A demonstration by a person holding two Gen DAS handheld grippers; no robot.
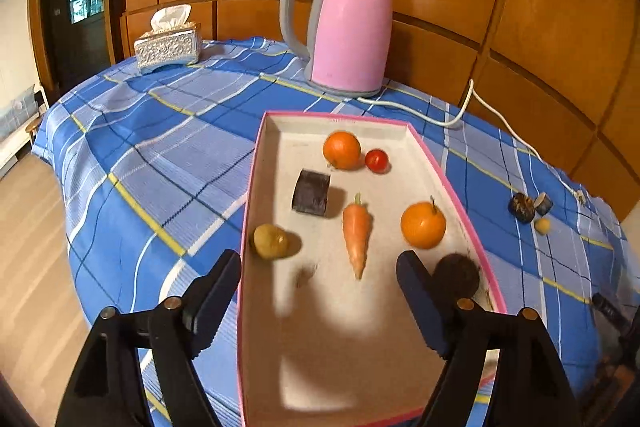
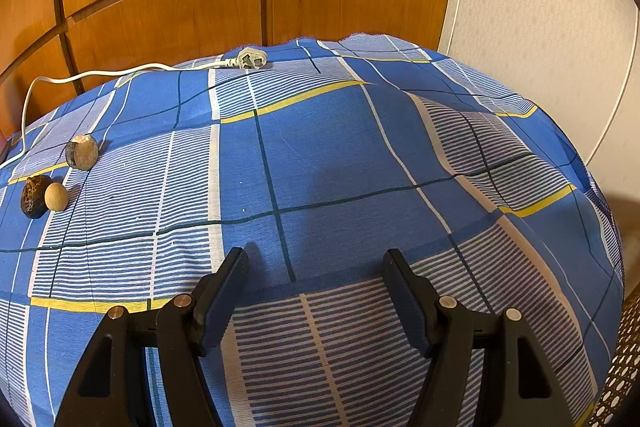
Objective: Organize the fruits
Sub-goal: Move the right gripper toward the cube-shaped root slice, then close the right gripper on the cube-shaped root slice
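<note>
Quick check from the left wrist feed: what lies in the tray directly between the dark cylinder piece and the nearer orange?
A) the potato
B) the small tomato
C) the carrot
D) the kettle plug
C: the carrot lies tip toward the camera in the tray, between the dark cylinder piece and the nearer orange.

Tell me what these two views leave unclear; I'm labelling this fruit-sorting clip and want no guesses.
- Dark round item in the tray, left wrist view: partly behind the left gripper finger, blurred; identity unclear.
- Three small items on the cloth, right wrist view: dark one, tan ball, cut piece; too small to name.
- Tray's near end: cut off by the frame edge.
</note>
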